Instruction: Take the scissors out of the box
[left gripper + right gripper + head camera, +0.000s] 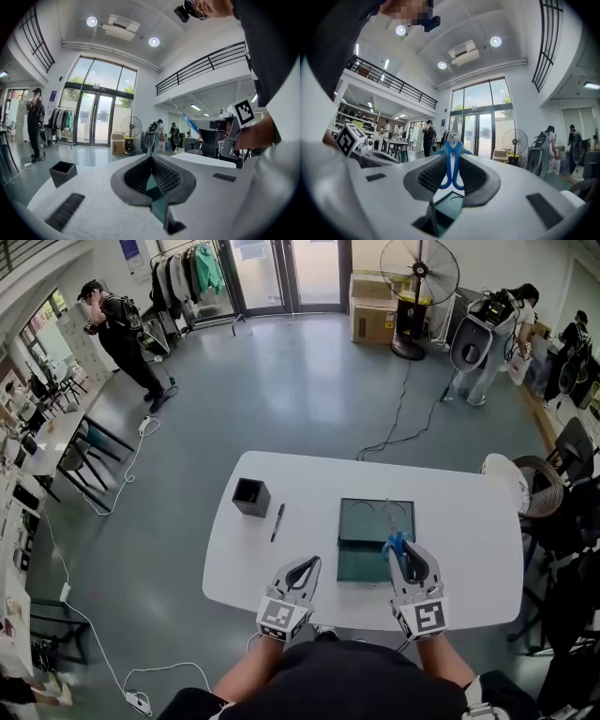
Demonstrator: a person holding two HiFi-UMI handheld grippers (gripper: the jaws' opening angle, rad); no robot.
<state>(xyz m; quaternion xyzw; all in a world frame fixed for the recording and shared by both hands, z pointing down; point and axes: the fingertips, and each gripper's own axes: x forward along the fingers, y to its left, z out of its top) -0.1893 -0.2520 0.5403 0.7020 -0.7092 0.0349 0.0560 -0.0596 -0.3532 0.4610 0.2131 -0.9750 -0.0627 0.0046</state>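
Blue-handled scissors (395, 543) are lifted above the near right corner of the open teal box (361, 563) on the white table. My right gripper (405, 554) is shut on their handles. In the right gripper view the scissors (451, 164) stand upright between the pads, blades pointing up, and the box (447, 206) shows below. My left gripper (307, 566) hovers over the table's near edge, left of the box, shut and holding nothing. The left gripper view shows its jaw tips (151, 158) meeting, with the scissors (190, 123) raised at the right.
A black square cup (251, 496) and a black pen (277, 521) lie on the table (281, 596) left of the box. Chairs (544, 493) crowd the table's right end. People, a standing fan (418, 277) and floor cables are farther off.
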